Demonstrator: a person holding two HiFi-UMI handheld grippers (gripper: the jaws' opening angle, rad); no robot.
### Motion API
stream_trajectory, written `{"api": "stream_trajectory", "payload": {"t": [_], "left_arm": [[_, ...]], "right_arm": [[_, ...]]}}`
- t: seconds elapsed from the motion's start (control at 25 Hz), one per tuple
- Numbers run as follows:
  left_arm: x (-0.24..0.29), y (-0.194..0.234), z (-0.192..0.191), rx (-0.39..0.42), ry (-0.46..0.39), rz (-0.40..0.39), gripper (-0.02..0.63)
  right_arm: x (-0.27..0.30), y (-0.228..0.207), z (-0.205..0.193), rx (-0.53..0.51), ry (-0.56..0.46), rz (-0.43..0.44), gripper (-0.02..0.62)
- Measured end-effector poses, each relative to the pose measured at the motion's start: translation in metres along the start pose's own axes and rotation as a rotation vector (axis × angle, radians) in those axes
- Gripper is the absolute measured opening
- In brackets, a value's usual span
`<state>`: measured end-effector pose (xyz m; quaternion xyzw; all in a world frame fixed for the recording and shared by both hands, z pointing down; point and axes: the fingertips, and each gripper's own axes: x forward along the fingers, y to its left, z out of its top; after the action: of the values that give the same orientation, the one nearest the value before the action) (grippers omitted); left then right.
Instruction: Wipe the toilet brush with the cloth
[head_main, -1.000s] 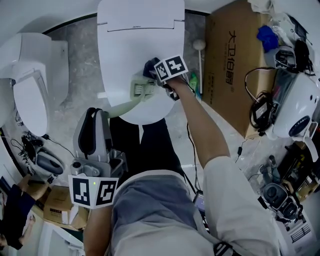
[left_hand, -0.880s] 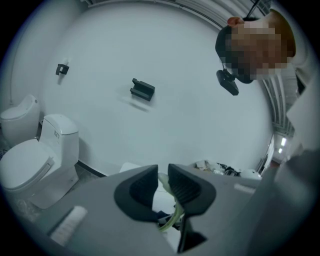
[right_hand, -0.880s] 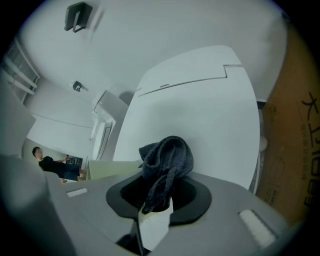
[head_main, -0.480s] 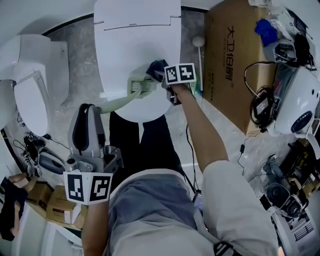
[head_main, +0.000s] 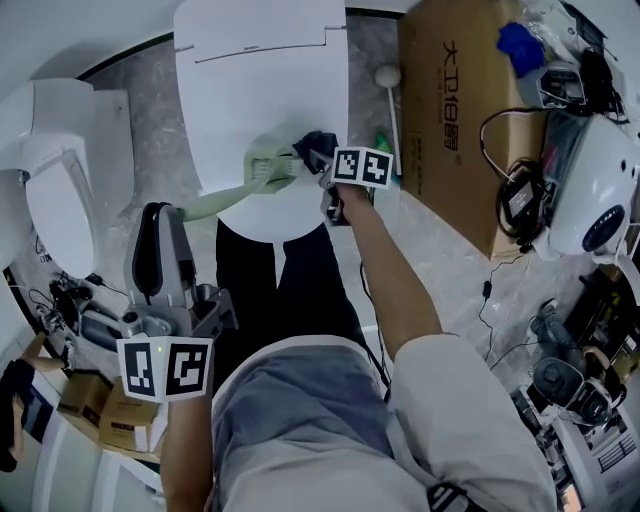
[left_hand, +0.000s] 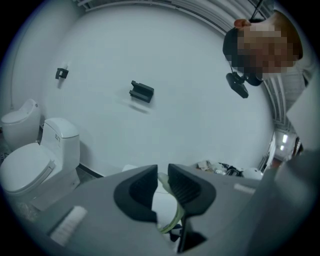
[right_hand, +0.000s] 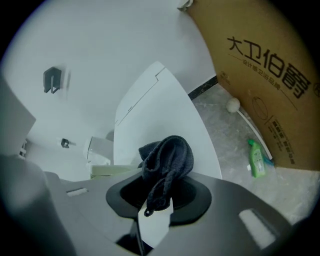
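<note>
A pale green toilet brush has its head (head_main: 268, 165) lying on the closed white toilet lid (head_main: 250, 90). Its handle (head_main: 215, 205) runs down-left to my left gripper (head_main: 170, 215). In the left gripper view, that gripper (left_hand: 162, 172) is shut on the green handle (left_hand: 172, 217). My right gripper (head_main: 320, 165) is shut on a dark blue cloth (head_main: 315, 148), which it holds against the right side of the brush head. In the right gripper view, the cloth (right_hand: 167, 157) bulges from the right gripper (right_hand: 160, 190), and the brush head (right_hand: 107, 171) shows just to its left.
A second white toilet (head_main: 60, 170) stands at the left. To the right of the lid are a brown cardboard box (head_main: 450, 110), a white ball-ended stick (head_main: 388, 78) and a green bottle (right_hand: 256, 159). Cables and equipment (head_main: 580, 200) crowd the far right.
The right gripper and cloth have shifted from above-right of the brush head to level with its right side. The left gripper sits a little lower and further left in view.
</note>
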<state>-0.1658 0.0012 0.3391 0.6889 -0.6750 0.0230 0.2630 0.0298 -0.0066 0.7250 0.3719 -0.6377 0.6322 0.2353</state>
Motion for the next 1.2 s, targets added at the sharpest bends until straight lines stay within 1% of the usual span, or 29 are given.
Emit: {"api": "stream_trajectory", "payload": {"t": [0.16, 0.24, 0.44, 0.72, 1.04, 1.2], "left_arm": [[0.002, 0.0, 0.001, 0.003, -0.005, 0.004, 0.0], [0.002, 0.0, 0.001, 0.002, -0.007, 0.006, 0.0], [0.001, 0.0, 0.002, 0.001, -0.01, 0.013, 0.0], [-0.001, -0.002, 0.002, 0.007, -0.022, 0.02, 0.0], [0.0, -0.003, 0.003, 0.006, -0.037, 0.027, 0.0], [-0.001, -0.005, 0.002, 0.004, -0.04, 0.034, 0.0]], "right_arm": [[-0.004, -0.005, -0.011, 0.063, -0.058, -0.016, 0.098], [-0.006, -0.008, -0.019, 0.081, -0.071, -0.029, 0.098], [-0.012, -0.01, -0.039, 0.091, -0.065, -0.064, 0.098], [-0.014, -0.007, -0.063, 0.166, -0.08, -0.079, 0.098], [-0.016, -0.002, -0.077, 0.163, -0.038, -0.088, 0.095], [-0.016, 0.001, -0.086, 0.127, 0.007, -0.096, 0.094]]}}
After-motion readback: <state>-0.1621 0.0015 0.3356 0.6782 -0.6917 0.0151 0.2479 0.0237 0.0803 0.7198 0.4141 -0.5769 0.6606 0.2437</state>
